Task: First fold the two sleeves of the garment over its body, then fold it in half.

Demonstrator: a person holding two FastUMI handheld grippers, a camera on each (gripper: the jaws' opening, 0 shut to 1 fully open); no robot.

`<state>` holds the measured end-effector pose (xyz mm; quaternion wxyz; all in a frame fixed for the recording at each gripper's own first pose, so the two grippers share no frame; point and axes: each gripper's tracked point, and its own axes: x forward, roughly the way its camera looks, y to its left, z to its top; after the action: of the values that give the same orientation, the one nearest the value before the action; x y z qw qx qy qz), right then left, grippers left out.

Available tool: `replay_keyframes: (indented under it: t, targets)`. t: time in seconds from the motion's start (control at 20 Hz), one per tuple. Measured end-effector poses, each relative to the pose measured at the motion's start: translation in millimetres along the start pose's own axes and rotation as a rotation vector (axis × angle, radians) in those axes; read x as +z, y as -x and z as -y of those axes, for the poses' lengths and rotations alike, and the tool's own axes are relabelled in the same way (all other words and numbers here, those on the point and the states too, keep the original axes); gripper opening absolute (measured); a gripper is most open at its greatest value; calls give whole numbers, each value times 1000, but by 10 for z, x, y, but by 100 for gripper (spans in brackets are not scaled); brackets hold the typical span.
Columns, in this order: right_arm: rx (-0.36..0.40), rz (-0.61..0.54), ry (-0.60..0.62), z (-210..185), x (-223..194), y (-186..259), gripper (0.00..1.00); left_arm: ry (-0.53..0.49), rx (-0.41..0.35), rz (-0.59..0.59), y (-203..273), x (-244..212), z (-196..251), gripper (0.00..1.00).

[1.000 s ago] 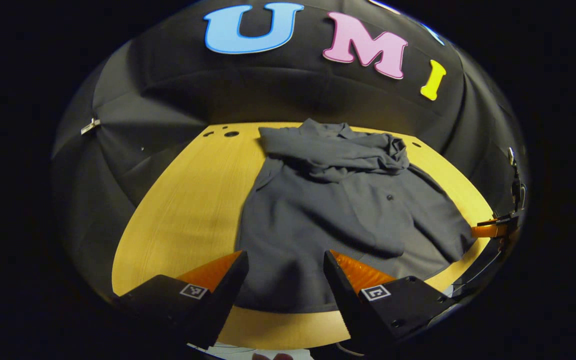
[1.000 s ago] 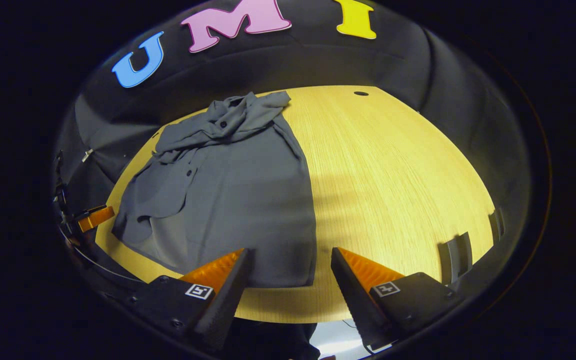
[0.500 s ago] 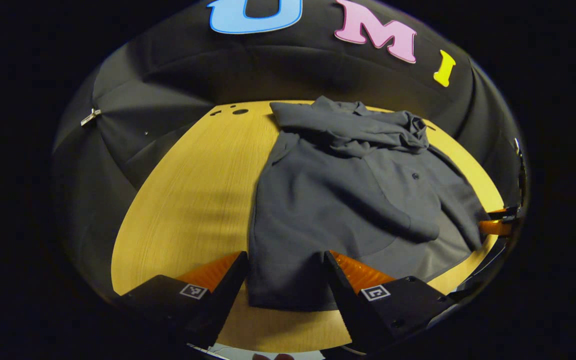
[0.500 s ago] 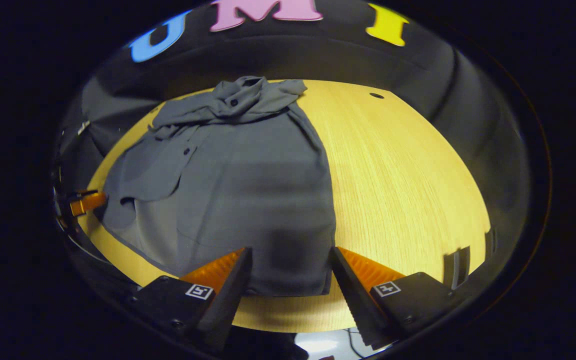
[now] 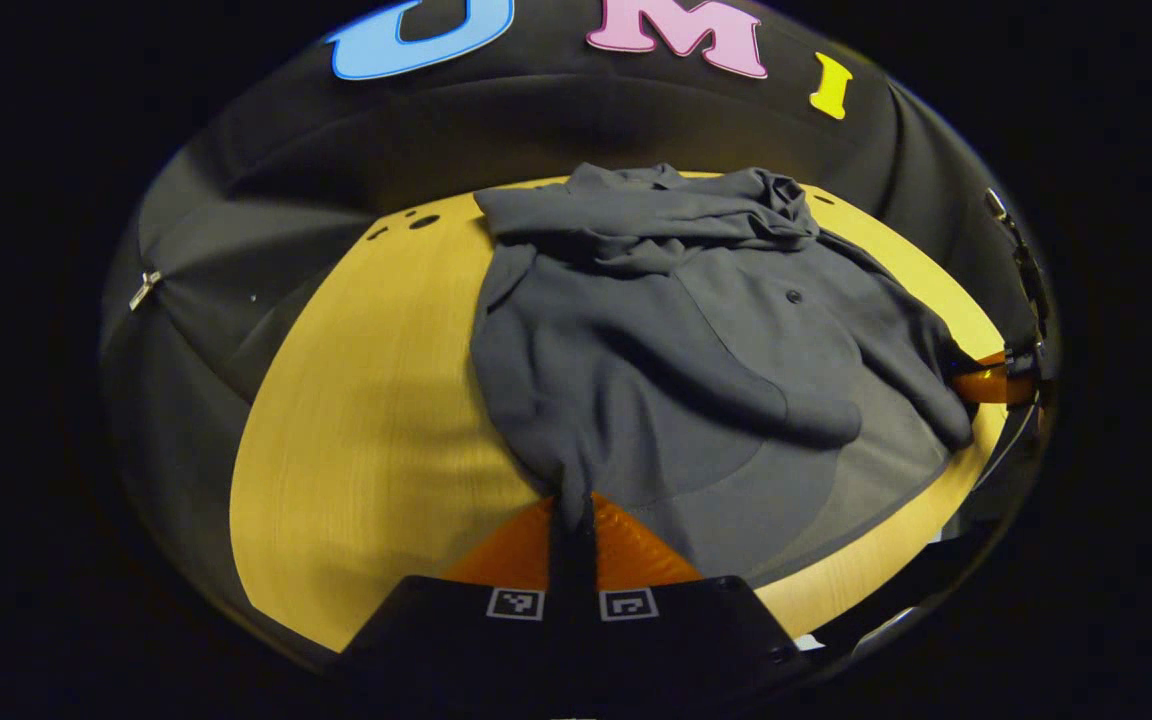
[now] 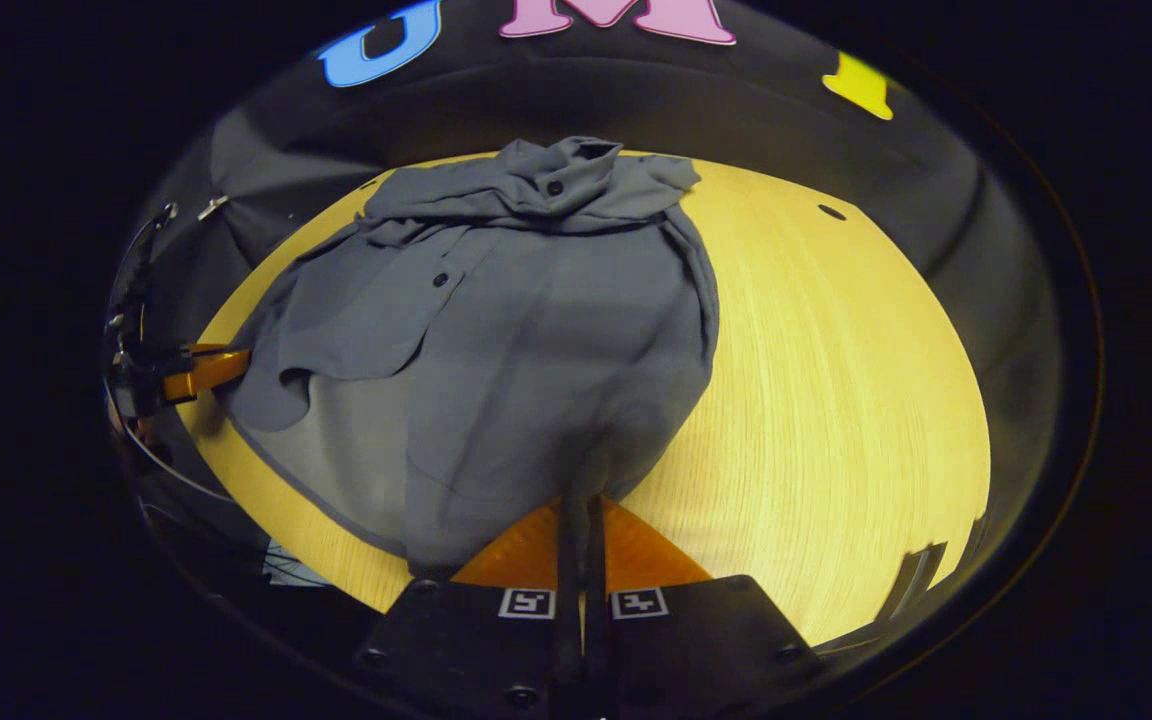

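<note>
Grey garment (image 5: 676,360), thin matte woven cloth w/ small dark buttons, lies on the yellow wood-grain table (image 5: 366,420); collar and both sleeves are bunched in a rumpled heap at the far end, body spreads smooth toward the near edge w/ a rounded flap of fabric folded over its middle. Left gripper (image 5: 572,510): black body, ribbed orange fingers (image 5: 521,550), jaws pinched together on the near hem corner, cloth gathered into a narrow pleat rising from the tips. Right gripper (image 6: 581,515): same build, also clamped on its near hem corner, fabric puckered into a ridge above the tips. In left gripper view the other gripper's orange finger pokes in at the right edge, touching the hem; in right gripper view an orange finger shows at the left edge, beside the hem. Vs 0.5 s ago: both sets of jaws were wide apart w/ the hem flat between them; now closed, and the hem corners are pulled up and drawn inward, so the bottom edge looks narrower. Table top is round-edged, w/ small dark holes near the far rim. Black cloth booth wall (image 6: 636,110) behind, creased, w/ a small metal clip on its left.
</note>
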<state>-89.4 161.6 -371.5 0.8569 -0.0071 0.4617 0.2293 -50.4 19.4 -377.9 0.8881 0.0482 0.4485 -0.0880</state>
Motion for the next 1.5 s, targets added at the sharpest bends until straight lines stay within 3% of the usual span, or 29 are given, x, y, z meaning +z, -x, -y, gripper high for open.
replay_keyframes:
  t: [0.25, 0.45, 0.55, 0.8, 1.0, 1.3, 1.5]
  targets:
    - [39, 0, -74, 65, -318, 356, 6, 134, -73, -68, 344, -372, 51, 6]
    - [86, -39, -122, 14, -533, 634, 6, 145, -119, -122, 597, -616, 141, 6]
    - [94, -32, -130, 36, -451, 726, 6, 163, -132, -130, 739, -705, 171, 6]
    - [84, 87, -188, 81, 92, 817, 6, 318, -173, -93, 902, -367, 181, 6]
    - [89, 203, -199, 86, 620, 934, 6, 343, -180, 0, 974, 128, 102, 6]
    - [96, 385, -242, 75, 1345, 1064, 6, 464, -199, 162, 1069, 984, -82, 5]
    - [83, 502, -254, 145, 1860, 1088, 6, 460, -183, 256, 1039, 1447, -228, 5]
